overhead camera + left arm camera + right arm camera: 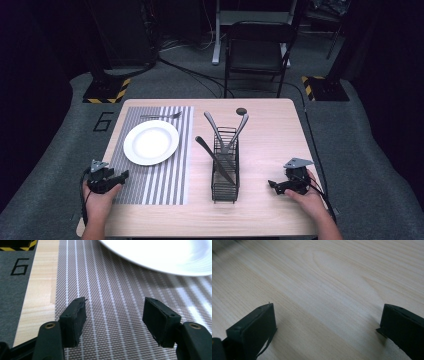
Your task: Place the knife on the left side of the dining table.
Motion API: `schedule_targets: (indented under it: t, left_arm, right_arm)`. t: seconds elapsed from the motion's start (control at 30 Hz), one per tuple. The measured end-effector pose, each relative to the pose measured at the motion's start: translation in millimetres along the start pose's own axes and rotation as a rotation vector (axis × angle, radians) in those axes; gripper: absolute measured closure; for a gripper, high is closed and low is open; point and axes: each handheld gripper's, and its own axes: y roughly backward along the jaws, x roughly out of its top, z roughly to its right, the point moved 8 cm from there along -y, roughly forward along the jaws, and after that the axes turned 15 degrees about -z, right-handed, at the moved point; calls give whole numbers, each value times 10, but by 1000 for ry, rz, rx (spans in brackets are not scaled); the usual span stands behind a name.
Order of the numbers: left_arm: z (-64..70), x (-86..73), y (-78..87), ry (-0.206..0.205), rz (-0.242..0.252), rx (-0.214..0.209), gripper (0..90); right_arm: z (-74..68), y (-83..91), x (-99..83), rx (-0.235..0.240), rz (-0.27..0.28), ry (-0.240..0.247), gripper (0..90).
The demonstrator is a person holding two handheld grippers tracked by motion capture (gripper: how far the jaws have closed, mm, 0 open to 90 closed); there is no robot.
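Plate beyond left fingers

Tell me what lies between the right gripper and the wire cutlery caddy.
Bare wooden table in the high view, between the right gripper and the wire cutlery caddy.

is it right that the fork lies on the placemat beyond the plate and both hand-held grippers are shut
Not quite. The fork does lie on the placemat beyond the plate, but both gripper views show the left hand-held gripper and right hand-held gripper open.
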Motion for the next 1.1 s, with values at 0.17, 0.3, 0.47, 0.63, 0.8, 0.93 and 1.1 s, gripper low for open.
schedule_targets:
  t: [0.17, 0.3, 0.47, 0.63, 0.8, 0.93, 1.1]
  left_arm:
    - [132, 73, 134, -12, 5, -24, 402]
    - [212, 95, 186, -25, -3, -32, 429]
    - [373, 163, 299, -44, 15, -62, 452]
    - [500, 214, 360, -46, 35, -93, 465]
    - [631, 236, 394, -72, 23, -116, 470]
    - [777, 246, 395, -105, 14, -135, 474]
    - [984, 262, 354, -144, 3, -159, 476]
  right_arm:
    - [1, 1, 0, -4, 0, -2, 0]
    - [1, 1, 0, -5, -1, -3, 0]
    - [7, -2, 1, -9, 4, 3, 0]
    - [8, -4, 1, -11, 4, 4, 0]
    - [8, -4, 1, -11, 4, 4, 0]
    - [9, -4, 1, -11, 4, 4, 0]
    - [9, -4, 1, -11, 4, 4, 0]
